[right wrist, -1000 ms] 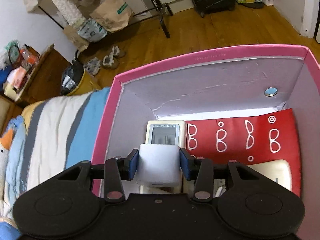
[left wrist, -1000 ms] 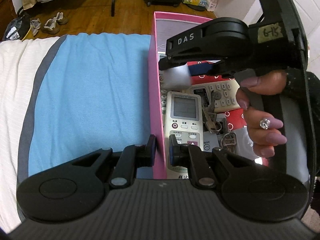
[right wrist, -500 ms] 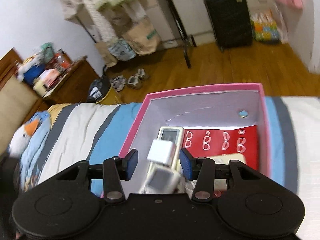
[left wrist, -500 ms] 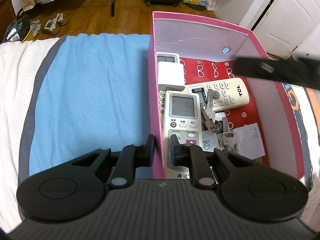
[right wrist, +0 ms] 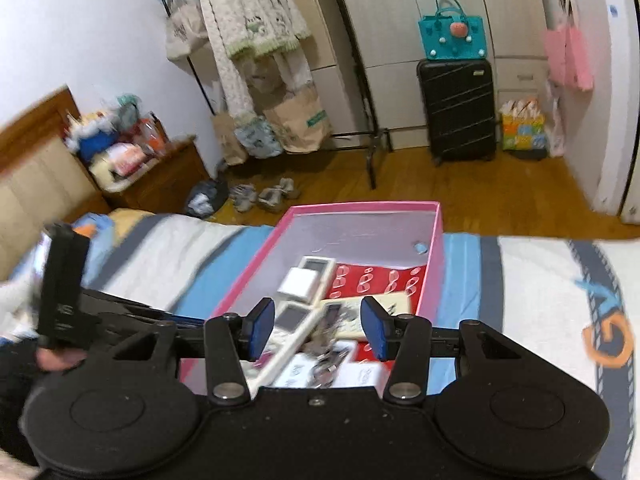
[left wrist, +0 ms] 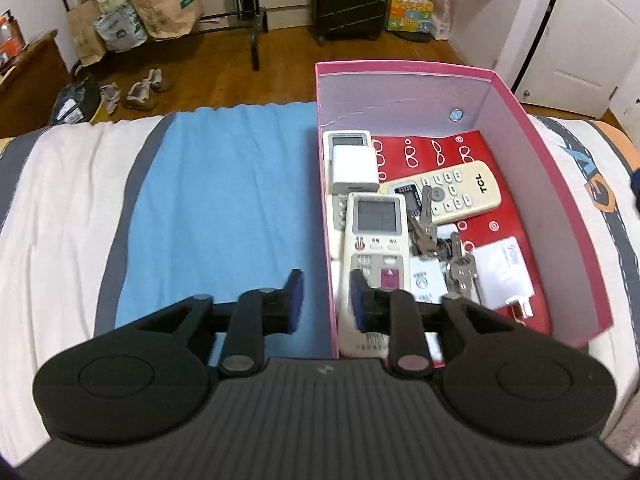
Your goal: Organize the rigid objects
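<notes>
1. The blue stretch of bed cover (left wrist: 224, 208) is seen ahead and to the left of the left gripper (left wrist: 325, 300); nothing to be sorted is visible on it.

2. The left gripper is held partly open and empty, with the near left wall of the pink box (left wrist: 404, 67) standing in the gap between its fingers. No pad contact with that wall can be made out, so the box may be judged unsecured.

3. Just ahead of the left gripper, inside the box, a grey-screened remote (left wrist: 376, 240) lies over a second remote. Beyond it the white charger block (left wrist: 354, 168) rests on that lower remote, against the left wall.

4. Ahead and to the right, the keys (left wrist: 440, 236), the TCL remote (left wrist: 452, 192) and a white adapter (left wrist: 504, 270) lie on the red sheet.

5. The right gripper (right wrist: 317, 330) is held wide open and empty, raised above the near end of the box, whose contents show between its fingers.

6. The step is judged best done by closing the left fingers on the wall before further items are added, and by setting anything new onto bare red sheet at the right, not onto the stacked remotes.
</notes>
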Available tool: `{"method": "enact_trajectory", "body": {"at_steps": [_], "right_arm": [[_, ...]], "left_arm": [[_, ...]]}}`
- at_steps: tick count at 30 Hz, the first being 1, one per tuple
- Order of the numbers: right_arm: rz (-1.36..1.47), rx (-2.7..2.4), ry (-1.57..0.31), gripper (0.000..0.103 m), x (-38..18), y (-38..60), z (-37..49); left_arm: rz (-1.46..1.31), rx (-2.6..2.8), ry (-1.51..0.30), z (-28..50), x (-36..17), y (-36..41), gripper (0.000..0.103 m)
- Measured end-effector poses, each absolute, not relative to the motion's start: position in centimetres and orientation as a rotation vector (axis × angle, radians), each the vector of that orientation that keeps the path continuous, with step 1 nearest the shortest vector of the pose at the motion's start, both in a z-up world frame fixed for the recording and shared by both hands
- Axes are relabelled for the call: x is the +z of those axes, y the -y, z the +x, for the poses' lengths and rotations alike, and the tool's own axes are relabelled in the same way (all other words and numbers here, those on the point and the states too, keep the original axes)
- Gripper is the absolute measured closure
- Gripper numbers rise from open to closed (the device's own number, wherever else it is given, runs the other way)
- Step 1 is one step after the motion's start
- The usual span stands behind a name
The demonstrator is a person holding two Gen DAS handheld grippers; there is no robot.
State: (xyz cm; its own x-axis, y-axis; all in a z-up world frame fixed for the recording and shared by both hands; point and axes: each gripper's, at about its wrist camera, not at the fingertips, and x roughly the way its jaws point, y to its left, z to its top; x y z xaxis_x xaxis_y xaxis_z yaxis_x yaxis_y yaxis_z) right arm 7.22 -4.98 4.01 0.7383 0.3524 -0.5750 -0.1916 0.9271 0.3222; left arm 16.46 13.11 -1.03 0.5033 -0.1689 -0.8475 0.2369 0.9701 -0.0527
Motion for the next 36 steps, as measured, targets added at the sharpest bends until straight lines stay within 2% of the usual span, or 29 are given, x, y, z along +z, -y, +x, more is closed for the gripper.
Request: {"method": "enact_trajectory", "body": {"at_steps": [5, 9, 12, 17, 25, 29, 36], "right_arm": [[0.213, 0.284, -0.639, 0.049, 5.0, 5.8, 4.4], [0.200, 0.255, -0.639, 0.049, 5.7, 6.6, 2.5], [0.176, 0.217, -0.631, 0.049, 6.0, 7.0, 1.3], [0.195, 0.175, -0.625, 0.041, 5.8, 8.6, -0.6], [0.223, 0.144, -0.612, 0.039, 4.9, 10.3, -2.9], [0.165, 0.136, -0.592, 0.030, 4.8, 10.1, -4.1], [0.145, 0.092, -0.595, 0.030, 4.4, 10.0, -5.3]], "left_arm": [[0.086, -0.251, -0.938, 13.2, 1.9, -12.7, 0.057], [0.116, -0.277, -0.895, 10.5, 4.3, -11.2, 0.036], [0.116, -0.272, -0.877, 8.9, 5.6, -10.1, 0.026], [0.087, -0.284, -0.881, 6.8, 6.4, -8.4, 0.026], [0.100, -0.280, -0.865, 3.7, 6.4, -5.4, 0.025], [0.171, -0.234, -0.845, 2.5, 6.3, -4.0, 0.017], [0.173, -0.208, -0.850, 1.4, 5.8, -3.5, 0.015]]}}
